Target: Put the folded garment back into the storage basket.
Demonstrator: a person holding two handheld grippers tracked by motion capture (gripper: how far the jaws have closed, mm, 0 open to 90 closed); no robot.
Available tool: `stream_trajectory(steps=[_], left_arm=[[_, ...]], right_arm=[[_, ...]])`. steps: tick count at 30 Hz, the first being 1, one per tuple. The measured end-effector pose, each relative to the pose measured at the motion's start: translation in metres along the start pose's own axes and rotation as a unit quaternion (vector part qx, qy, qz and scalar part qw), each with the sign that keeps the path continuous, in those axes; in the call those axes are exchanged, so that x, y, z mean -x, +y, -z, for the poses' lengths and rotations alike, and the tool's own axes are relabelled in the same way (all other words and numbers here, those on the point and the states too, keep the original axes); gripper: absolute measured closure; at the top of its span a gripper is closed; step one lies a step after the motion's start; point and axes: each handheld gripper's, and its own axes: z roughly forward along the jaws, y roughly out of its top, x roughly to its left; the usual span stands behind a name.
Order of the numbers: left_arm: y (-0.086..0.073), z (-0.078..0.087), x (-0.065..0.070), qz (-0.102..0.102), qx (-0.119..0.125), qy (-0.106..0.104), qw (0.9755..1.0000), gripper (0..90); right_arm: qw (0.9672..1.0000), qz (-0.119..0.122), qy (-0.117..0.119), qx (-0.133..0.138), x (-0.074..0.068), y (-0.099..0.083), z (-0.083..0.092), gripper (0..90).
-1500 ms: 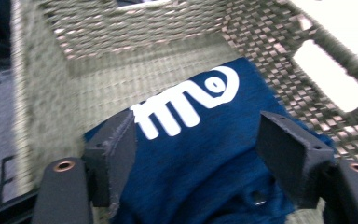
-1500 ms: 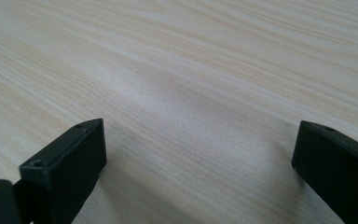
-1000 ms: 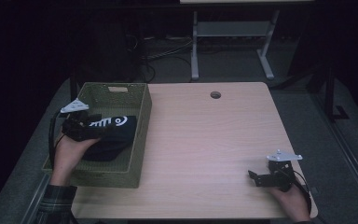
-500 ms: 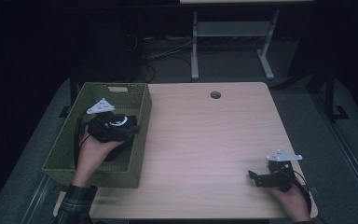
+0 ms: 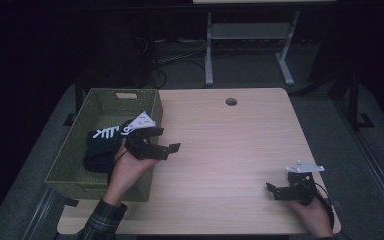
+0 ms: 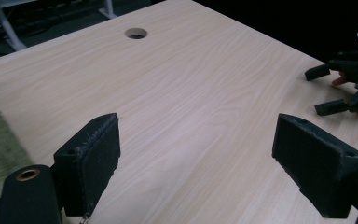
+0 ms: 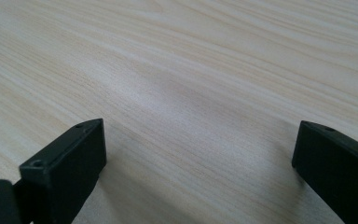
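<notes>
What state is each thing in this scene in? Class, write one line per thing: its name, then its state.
Left claw: open, nothing between its jaws, over the table just outside the basket.
Right claw: open, empty, low over the table near its front right corner.
Dark garment: crumpled, lying inside the basket, not gripped.
Green basket: upright at the table's left edge, holding the garment.

Dim room with dark surroundings; the table is evenly lit, with close jaws slightly soft.
</notes>
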Motion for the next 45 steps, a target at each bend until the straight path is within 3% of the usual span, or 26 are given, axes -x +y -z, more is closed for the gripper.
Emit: stream_trajectory(steps=[9, 16, 26, 35, 36, 40, 44, 45], left_arm=[[-0.005, -0.026, 0.026, -0.011, -0.009, -0.009, 0.9998, 14.7], [-0.019, -0.054, 0.043, -0.022, -0.028, -0.015, 0.9993, 14.7], [-0.045, -0.082, 0.052, -0.030, -0.057, -0.014, 0.9978, 14.7], [-0.070, -0.106, 0.052, -0.038, -0.099, -0.003, 0.9944, 14.7], [-0.075, -0.110, 0.051, -0.039, -0.111, 0.000, 0.9931, 14.7], [-0.080, -0.116, 0.052, -0.046, -0.124, 0.002, 0.9912, 13.9], [-0.083, -0.119, 0.052, -0.048, -0.125, 0.003, 0.9910, 12.9], [-0.083, -0.119, 0.053, -0.057, -0.125, 0.005, 0.9905, 12.9]], right_arm=[[1.0000, 0.000, 0.000, 0.000, 0.000, 0.000, 0.000, 2.5], [1.0000, 0.000, 0.000, 0.000, 0.000, 0.000, 0.000, 2.5], [1.0000, 0.001, -0.001, 0.000, 0.000, 0.000, 0.000, 2.5], [1.0000, 0.001, -0.001, 0.000, 0.000, 0.000, 0.000, 2.5], [1.0000, 0.000, -0.001, 0.000, 0.000, 0.000, 0.000, 2.5], [1.0000, 0.000, -0.001, 0.000, 0.000, 0.000, 0.000, 2.5], [1.0000, 0.000, -0.001, 0.000, 0.000, 0.000, 0.000, 2.5], [1.0000, 0.001, -0.001, 0.000, 0.000, 0.000, 0.000, 2.5]])
